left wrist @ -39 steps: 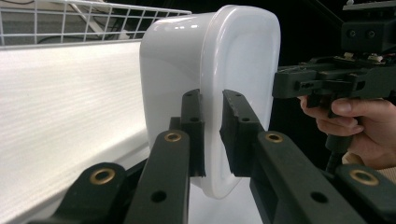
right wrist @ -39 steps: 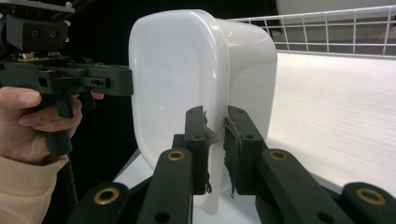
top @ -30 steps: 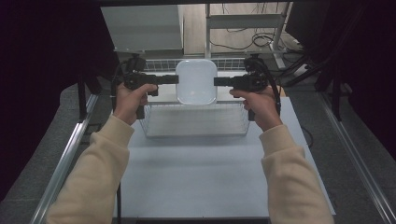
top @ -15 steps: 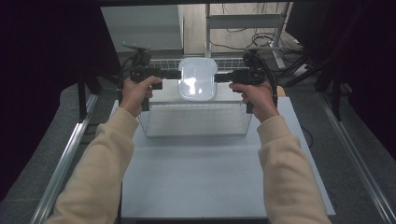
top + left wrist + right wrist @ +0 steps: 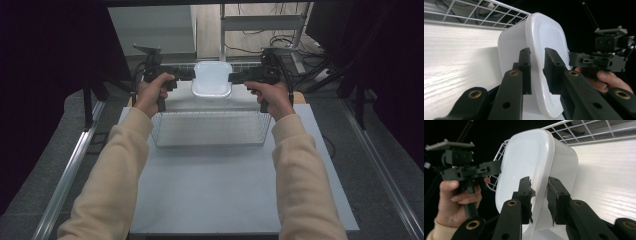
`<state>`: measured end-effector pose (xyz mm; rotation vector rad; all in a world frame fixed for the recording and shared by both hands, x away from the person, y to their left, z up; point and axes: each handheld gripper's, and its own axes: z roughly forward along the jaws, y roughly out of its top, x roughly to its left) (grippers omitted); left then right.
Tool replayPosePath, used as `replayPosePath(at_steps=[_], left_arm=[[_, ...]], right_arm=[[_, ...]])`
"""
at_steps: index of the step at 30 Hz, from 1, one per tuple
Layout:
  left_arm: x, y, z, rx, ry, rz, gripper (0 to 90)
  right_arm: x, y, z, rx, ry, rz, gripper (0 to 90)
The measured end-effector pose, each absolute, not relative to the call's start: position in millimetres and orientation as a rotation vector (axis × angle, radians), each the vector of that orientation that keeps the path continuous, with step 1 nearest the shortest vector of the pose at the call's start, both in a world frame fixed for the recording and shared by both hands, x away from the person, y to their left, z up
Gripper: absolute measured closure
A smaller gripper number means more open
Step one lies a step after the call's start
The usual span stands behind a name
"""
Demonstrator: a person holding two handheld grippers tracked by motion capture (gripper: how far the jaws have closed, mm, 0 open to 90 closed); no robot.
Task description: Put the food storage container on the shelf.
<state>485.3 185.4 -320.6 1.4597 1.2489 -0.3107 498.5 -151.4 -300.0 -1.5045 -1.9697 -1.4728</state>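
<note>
1. A person at a table (image 5: 240, 200) holds a white plastic tub (image 5: 212, 80) in the air between two hand-held tongs, above and just beyond the far edge of a wire basket (image 5: 210, 127).

2. The left tongs (image 5: 186, 75) grip the tub's left rim and the right tongs (image 5: 236, 77) grip its right rim, so the tub hangs squarely between them, equally near to both hands.

3. In the left gripper view, the left tongs (image 5: 537, 66) are clamped on the tub (image 5: 544, 37): one jaw lies inside the rim and the other outside, both pressed against the thin white wall.

4. In the right gripper view, the right tongs (image 5: 539, 192) are likewise clamped on the tub (image 5: 524, 162), the rim pinched between the two black jaws.

5. The tub's long axis runs away from the person, crosswise to the line joining the two tongs; its open side faces up in the high view.

6. The basket stands on the table nearer to the person than the tub, its long side running left to right between the forearms.

7. The coming move seems to turn on that offset: the tub is past the basket's back wall and higher than it, so both hands would have to travel together to keep it level.
</note>
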Motion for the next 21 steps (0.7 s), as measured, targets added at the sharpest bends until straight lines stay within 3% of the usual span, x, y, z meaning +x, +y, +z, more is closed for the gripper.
replayPosePath(at_steps=[17, 19, 20, 21], left_arm=[[490.5, 185.8, -329.1, 1.453, 1.269, -0.313, 72.5], [486.7, 183.1, -326.2, 1.466, 1.257, -0.266, 59.9], [486.7, 183.1, -326.2, 1.466, 1.257, -0.266, 55.8], [481.3, 182.5, -321.2, 1.483, 1.253, -0.191, 51.6]], right_arm=[[507.9, -152.9, -309.3, -1.527, -1.932, -1.521, 74.9], [505.5, -152.1, -308.2, -1.497, -1.946, -1.548, 66.0], [505.5, -152.1, -308.2, -1.497, -1.946, -1.548, 66.0], [500.9, -151.5, -303.8, -1.489, -1.968, -1.587, 59.6]])
